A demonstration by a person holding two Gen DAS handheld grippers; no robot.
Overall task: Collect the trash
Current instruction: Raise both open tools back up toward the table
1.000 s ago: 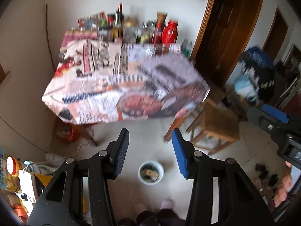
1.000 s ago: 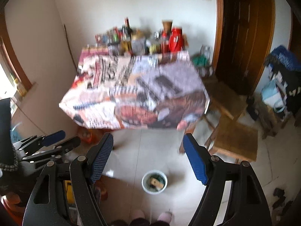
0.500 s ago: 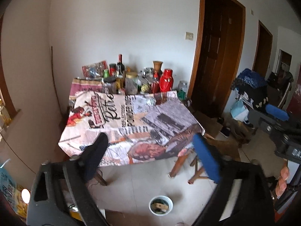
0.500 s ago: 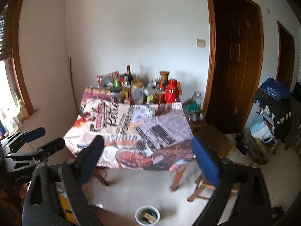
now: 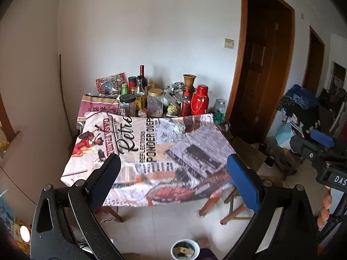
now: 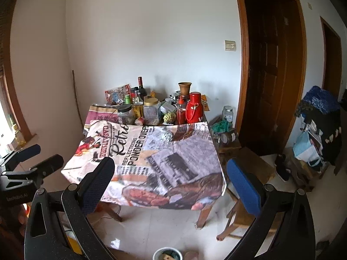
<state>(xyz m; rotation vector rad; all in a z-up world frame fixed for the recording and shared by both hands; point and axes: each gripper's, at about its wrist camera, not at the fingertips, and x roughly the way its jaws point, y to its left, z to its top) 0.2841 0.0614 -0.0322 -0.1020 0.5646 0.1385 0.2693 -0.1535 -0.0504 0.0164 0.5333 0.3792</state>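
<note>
A crumpled foil ball point(image 5: 180, 127) lies on the far right part of the printed tablecloth point(image 5: 130, 151); it also shows in the right wrist view point(image 6: 167, 136). A small white bin point(image 5: 185, 249) with scraps in it stands on the floor below me, and shows in the right wrist view point(image 6: 167, 254). My left gripper point(image 5: 173, 179) is open and empty, well short of the table. My right gripper point(image 6: 171, 179) is open and empty too.
Bottles, jars and a red thermos point(image 5: 199, 103) crowd the table's back edge. Wooden stools point(image 6: 249, 173) stand to the right of the table. Bags and clothes point(image 6: 318, 130) pile up at the far right by a dark door.
Both grippers have tilted up from the floor and bin toward the table top. Both have opened wider.
</note>
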